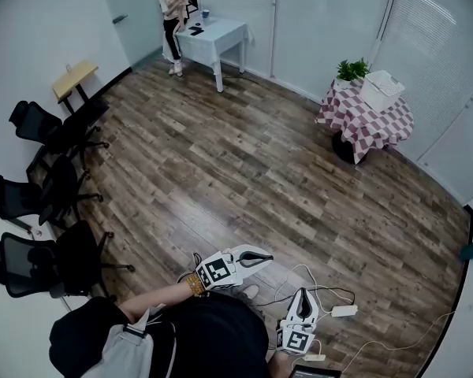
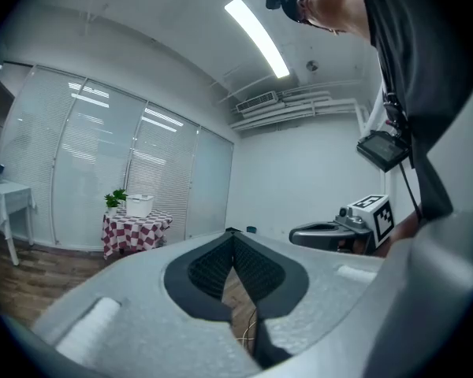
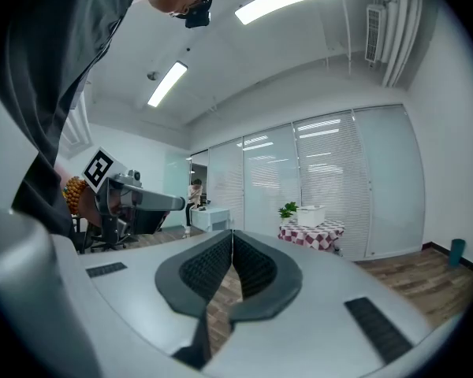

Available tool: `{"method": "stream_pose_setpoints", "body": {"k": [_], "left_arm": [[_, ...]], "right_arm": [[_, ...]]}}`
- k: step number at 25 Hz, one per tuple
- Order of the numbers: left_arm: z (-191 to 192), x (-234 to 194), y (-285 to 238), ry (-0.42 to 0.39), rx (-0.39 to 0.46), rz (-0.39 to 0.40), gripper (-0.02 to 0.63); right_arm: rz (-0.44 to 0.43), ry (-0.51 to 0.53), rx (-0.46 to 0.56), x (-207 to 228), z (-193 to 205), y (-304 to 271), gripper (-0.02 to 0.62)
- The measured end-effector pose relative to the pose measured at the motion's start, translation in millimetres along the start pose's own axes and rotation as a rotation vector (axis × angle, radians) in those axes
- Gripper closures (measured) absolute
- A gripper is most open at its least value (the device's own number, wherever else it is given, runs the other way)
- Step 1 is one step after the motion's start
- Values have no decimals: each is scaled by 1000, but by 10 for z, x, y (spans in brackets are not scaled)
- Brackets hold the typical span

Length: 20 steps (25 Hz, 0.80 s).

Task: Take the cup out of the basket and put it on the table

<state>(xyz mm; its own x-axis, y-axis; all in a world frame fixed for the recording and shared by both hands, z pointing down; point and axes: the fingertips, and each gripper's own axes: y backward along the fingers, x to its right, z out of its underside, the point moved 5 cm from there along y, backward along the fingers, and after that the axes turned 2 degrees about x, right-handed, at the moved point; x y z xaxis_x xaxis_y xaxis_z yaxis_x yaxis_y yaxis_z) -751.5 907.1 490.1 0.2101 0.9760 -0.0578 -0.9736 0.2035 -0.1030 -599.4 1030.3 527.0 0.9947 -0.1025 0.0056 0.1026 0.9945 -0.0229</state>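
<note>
- Holding left gripper (image 1: 262, 257) fully closed, pads meeting, gripping nothing.
- Holding right gripper (image 1: 303, 294) pinched together too, carrying nothing.
- Standing well apart from both, across the wooden floor (image 1: 221, 172): white basket (image 1: 381, 90) on checked-cloth table (image 1: 363, 128), just beside potted plant (image 1: 351, 70).
- Concealing basket contents; cup impossible to make out.

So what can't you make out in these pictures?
- Cup: not visible. The white basket on the checkered table is far off, and its walls hide the inside in every view.
- Small items on the white table, head view: too small to name.
- Teal object, head view: too small and far away to name.
</note>
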Motion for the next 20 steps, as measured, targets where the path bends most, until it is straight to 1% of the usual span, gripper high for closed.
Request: {"method": "stream_pose_setpoints", "body": {"k": [4, 12, 15, 18, 20], "left_arm": [[28, 0, -83, -20, 6, -51, 601], [-110, -122, -288, -73, 25, -120, 601], [-154, -191, -399, -101, 35, -130, 601], [-170, -249, -499, -133, 42, -122, 601], [-157, -317, -571, -140, 45, -114, 601]], "right_arm": [[14, 11, 8, 99, -19, 31, 586], [28, 19, 28, 224, -97, -34, 586], [27, 26, 26, 298, -83, -121, 586], [29, 40, 27, 381, -86, -239, 586], [37, 49, 31, 438, -86, -336, 586]]}}
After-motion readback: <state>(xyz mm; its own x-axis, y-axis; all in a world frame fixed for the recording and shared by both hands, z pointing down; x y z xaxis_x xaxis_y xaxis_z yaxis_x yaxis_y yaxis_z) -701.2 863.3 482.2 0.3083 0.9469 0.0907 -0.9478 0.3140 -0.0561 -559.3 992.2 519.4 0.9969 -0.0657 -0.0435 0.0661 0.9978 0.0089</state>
